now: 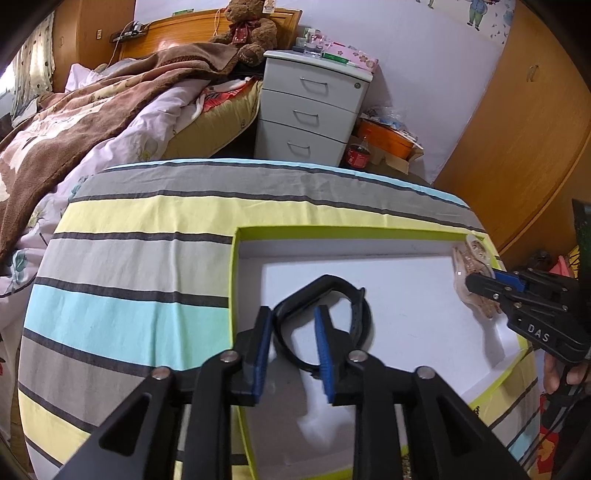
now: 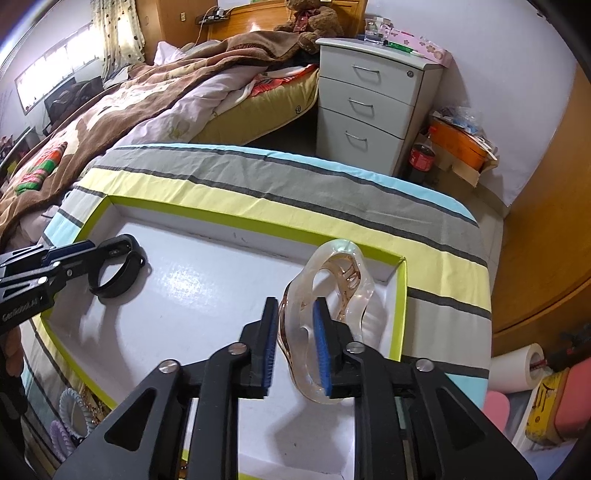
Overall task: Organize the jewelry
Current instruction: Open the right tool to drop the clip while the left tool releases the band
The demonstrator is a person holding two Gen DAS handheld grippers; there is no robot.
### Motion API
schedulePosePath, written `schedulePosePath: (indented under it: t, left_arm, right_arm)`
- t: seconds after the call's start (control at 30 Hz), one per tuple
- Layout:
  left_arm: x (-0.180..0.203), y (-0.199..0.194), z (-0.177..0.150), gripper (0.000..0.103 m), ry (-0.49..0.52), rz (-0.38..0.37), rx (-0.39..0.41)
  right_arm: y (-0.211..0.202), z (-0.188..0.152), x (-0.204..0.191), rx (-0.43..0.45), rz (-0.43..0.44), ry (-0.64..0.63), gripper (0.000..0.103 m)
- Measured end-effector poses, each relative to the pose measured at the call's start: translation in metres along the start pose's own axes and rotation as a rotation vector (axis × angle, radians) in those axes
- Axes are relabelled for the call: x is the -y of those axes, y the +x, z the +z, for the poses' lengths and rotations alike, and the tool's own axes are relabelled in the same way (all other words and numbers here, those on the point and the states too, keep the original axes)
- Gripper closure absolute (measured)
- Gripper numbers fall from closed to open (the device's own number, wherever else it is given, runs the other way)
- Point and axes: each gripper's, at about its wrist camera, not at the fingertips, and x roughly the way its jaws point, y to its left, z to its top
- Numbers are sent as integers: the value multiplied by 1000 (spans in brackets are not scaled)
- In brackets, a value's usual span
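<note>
Closest to the left wrist cam is the left gripper [image 1: 293, 334], its blue pads spread either side of the black wristband [image 1: 325, 321], which sits on the white floor of the tray [image 1: 406, 317] toward its left side. One strand of the band runs between the pads, but there's daylight on both sides of it, so the jaws are parted and not pinching anything. From the right cam you can see that gripper [image 2: 98, 251] coming in from the left edge with its tips right at the band [image 2: 118, 269].

The right gripper [image 2: 295, 332] is clamped on the clear hair claw [image 2: 325, 310], a chunky transparent thing with an amber-pink tint, held upright. Its lower end looks like it's hovering just above the tray floor near the right wall, though I can't really tell if it's touching. In the left cam the same gripper [image 1: 484, 288] pokes in from the right with the claw [image 1: 472, 273] at the tray's far right corner.

The tray has a lime green rim [image 2: 258, 227] and sits on a striped cloth [image 2: 295, 184] in grey, yellow and light blue. By its near left corner there are some coiled hair ties [image 2: 70, 413], pale blue and lilac.

Further back there's a bed with a brown blanket [image 1: 92, 107], a grey three-drawer cabinet [image 1: 314, 107], a cola bottle [image 2: 421, 157] on the floor next to it, and a teddy bear [image 1: 247, 29] up by the headboard
</note>
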Motion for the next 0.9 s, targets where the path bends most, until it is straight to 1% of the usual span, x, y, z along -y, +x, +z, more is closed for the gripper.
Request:
schedulePosePath:
  t: [0.07, 0.1, 0.23, 0.33, 0.43, 0.57, 0.7, 0.77, 0.9]
  left_arm:
    - [2, -4, -1, 69, 3, -2, 8]
    - [3, -5, -1, 68, 4, -4, 11]
    - [4, -12, -3, 58, 2, -1, 18]
    - [4, -19, -7, 56, -3, -6, 21]
    - [5, -29, -12, 48, 3, -6, 30]
    - [7, -43, -23, 45, 10, -15, 40]
    - [7, -59, -36, 43, 6, -26, 56]
    - [7, -68, -44, 40, 7, -32, 65]
    - [4, -83, -59, 39, -1, -32, 73]
  right_arm:
    - [-3, 0, 0, 6, 4, 1, 71]
    - [-5, -1, -1, 12, 4, -1, 70]
    - [-15, -3, -4, 39, -9, -5, 70]
    - [-28, -7, -8, 68, 2, -6, 70]
    - [-41, -14, -14, 102, 11, -16, 70]
    - [-59, -29, -21, 135, 20, -17, 69]
    - [-76, -49, -23, 168, 50, 21, 69]
    - [-83, -62, -25, 178, 69, 44, 69]
    - [-94, -88, -35, 182, 105, 70, 69]
